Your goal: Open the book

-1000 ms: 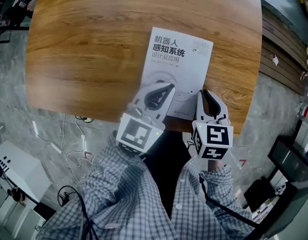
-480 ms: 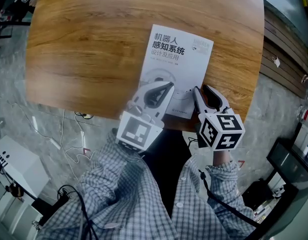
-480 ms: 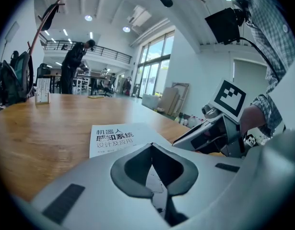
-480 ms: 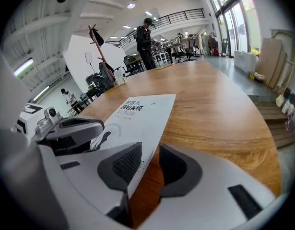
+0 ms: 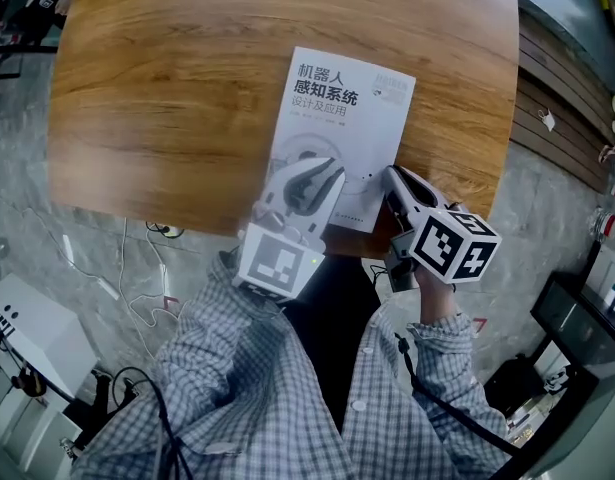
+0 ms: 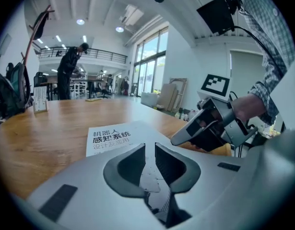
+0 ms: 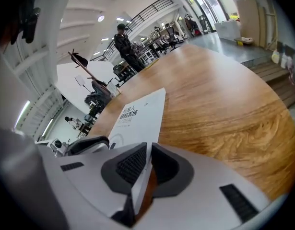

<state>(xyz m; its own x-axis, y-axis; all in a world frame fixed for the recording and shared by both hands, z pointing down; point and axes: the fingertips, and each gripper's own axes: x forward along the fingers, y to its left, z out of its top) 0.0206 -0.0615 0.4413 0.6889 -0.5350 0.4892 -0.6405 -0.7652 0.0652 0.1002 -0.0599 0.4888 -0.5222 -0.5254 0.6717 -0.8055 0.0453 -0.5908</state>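
A white paperback book [image 5: 339, 128] with dark printed title lies shut on the round wooden table [image 5: 167, 98], near its front edge. My left gripper [image 5: 332, 173] rests over the book's near half. Its jaws are opening, with a narrow gap [image 6: 149, 147] that shows only the cover below it. My right gripper [image 5: 392, 175] is at the book's near right corner, rolled onto its side. In the right gripper view its jaws [image 7: 148, 145] are shut on the white edge of the cover [image 7: 137, 114]. The left gripper view shows the right gripper [image 6: 178, 138] beside the book [image 6: 111, 138].
The table's front edge runs just under both grippers. Grey floor with loose cables [image 5: 137, 288] and a white box [image 5: 27, 333] lies at the left. Wooden steps [image 5: 562, 98] stand at the right. A person [image 6: 73, 66] stands far off behind the table.
The right gripper has rolled, swinging its marker cube out to the right and down, with its tips staying at the book's corner. The left gripper has barely moved.
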